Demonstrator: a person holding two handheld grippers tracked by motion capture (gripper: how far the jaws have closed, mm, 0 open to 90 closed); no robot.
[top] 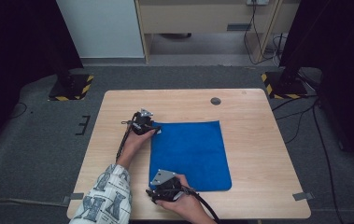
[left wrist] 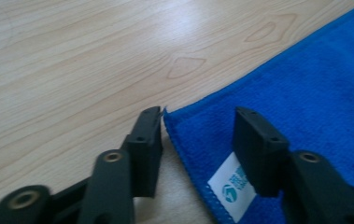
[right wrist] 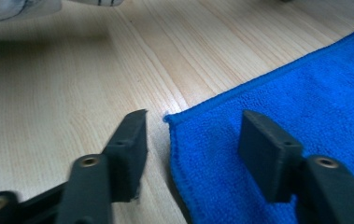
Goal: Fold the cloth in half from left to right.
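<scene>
Blue cloth (top: 191, 156) flat on the desk (top: 254, 140); left gripper (left wrist: 198, 133) and right gripper (right wrist: 191, 140) each straddling a left-hand corner, jaws apart, nothing pinched yet. Risk: one pad scraping bare wood, hem slipping free on closing.

A wooden table (top: 254, 154) stands on grey carpet (top: 34, 154). Far behind it, two black-and-yellow striped stands (top: 71, 87) sit left and right.

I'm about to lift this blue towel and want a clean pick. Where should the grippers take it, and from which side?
Probably at its two left corners, coming in from the bare table. The towel lies flat, so only its edges offer a pinch. The left gripper straddles the corner with the white label; the right gripper straddles the other, both open.
</scene>
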